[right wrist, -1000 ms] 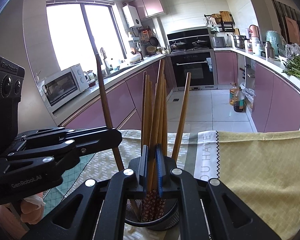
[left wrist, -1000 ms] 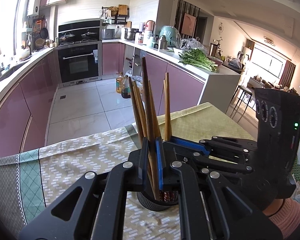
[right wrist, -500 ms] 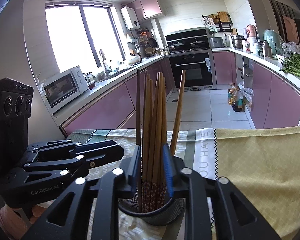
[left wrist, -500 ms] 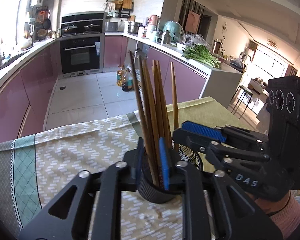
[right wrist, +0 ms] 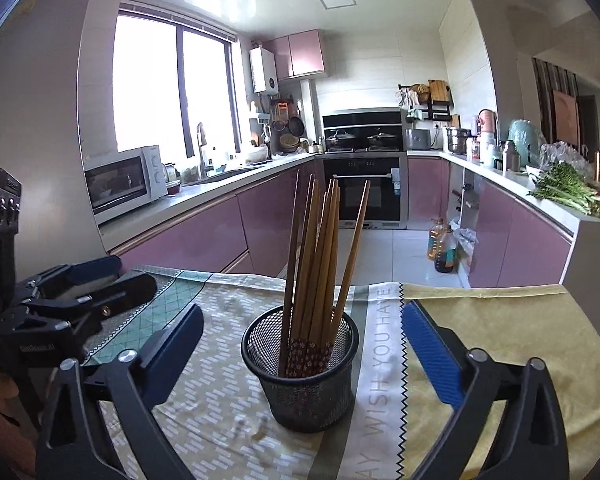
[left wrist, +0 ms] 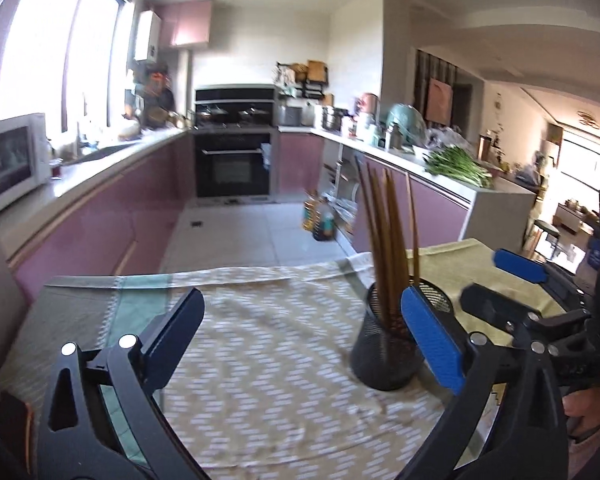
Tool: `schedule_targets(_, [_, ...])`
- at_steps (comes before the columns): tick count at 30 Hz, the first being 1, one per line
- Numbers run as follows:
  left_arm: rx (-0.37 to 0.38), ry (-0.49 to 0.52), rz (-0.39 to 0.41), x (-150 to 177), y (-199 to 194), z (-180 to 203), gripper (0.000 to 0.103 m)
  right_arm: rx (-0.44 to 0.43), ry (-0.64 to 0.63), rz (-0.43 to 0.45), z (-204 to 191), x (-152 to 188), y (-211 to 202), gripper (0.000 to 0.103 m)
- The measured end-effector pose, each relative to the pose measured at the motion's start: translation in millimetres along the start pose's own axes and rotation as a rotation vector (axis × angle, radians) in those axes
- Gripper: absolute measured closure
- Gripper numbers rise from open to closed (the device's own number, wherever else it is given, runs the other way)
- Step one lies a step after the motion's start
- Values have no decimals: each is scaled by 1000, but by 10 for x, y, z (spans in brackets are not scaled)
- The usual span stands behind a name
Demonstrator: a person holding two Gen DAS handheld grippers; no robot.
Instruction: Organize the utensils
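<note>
The chopsticks (right wrist: pixel 316 268) have been released into the mesh holder (right wrist: pixel 304 376), both grippers (right wrist: pixel 300 340) (left wrist: pixel 300 344) now spread wide, suggesting sorting is finished.

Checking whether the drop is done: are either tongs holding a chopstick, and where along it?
Nothing is held. Left tongs and right tongs are open; the chopsticks stand in the mesh cup.

tablecloth (right wrist: pixel 380 364) "WISH YOU HAVE", left tool (right wrist: pixel 136 280) perhaps "GenRobot.AI"
</note>
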State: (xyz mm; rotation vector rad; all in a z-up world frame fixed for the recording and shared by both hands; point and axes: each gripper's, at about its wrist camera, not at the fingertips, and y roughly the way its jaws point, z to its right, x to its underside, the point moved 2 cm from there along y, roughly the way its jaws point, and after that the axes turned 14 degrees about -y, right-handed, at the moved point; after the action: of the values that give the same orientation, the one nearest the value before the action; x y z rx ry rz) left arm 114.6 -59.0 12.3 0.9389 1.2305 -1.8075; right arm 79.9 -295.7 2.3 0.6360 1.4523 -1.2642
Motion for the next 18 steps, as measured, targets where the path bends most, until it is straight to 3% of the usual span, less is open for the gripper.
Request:
schedule_targets(6, [-59, -4, 88, 47, -314, -59, 6, 36, -27, 38, -140, 41, -141, 7])
schedule_targets(18, [-79, -7, 183, 159, -770, -56, 6, 89, -48, 97, -348, 66, -403, 7])
